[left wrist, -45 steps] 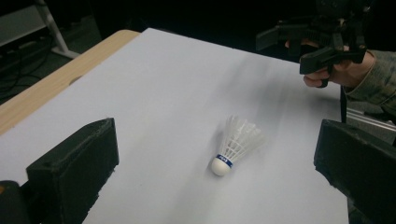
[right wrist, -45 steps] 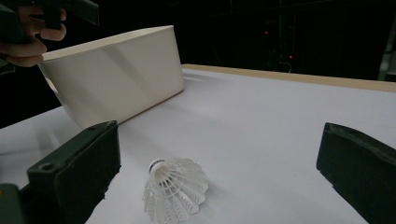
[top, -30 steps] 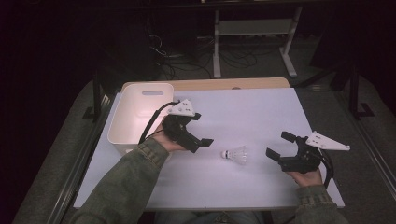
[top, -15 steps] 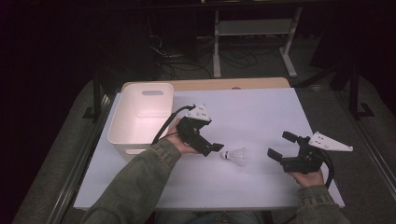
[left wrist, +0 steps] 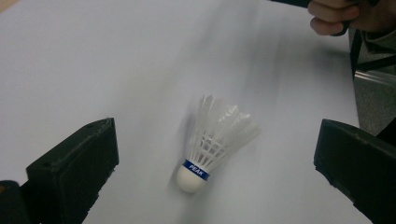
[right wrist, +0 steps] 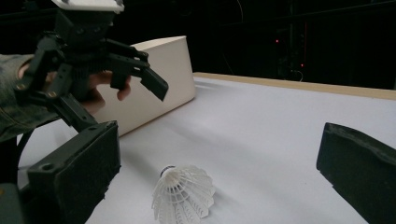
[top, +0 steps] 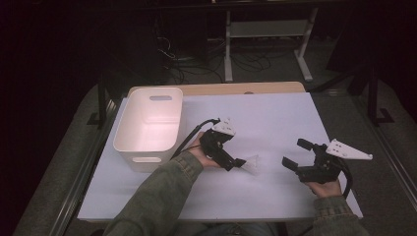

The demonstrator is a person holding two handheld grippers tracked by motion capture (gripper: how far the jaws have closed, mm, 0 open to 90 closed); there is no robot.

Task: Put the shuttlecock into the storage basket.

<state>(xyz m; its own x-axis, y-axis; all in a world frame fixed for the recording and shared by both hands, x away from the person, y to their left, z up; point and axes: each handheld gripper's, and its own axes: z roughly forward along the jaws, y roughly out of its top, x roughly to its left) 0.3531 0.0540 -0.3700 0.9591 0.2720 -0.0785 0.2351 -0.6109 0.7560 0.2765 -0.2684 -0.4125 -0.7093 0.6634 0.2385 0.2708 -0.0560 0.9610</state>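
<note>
A white feather shuttlecock [top: 252, 163] with a blue band lies on its side on the white table sheet [top: 275, 118]. My left gripper [top: 237, 161] is lowered over it and open. In the left gripper view the shuttlecock [left wrist: 212, 140] lies between the two spread jaws, touching neither, cork end nearest the camera. My right gripper [top: 295, 153] hovers open to the right of it, a short way off. The right gripper view shows the shuttlecock [right wrist: 183, 196] low between its own open jaws, feathers toward the camera, and the left gripper [right wrist: 152, 74] above it.
A white plastic bin [top: 147, 147] with handle slots stands at the table's left, beside the left forearm; it also appears in the right gripper view [right wrist: 159, 79]. A wooden strip [top: 236, 88] runs along the table's far edge. Dark floor, cables and a metal stand lie beyond.
My left gripper has moved right and down from beside the bin to the shuttlecock, which now lies between its open jaws. The right gripper has barely moved.
</note>
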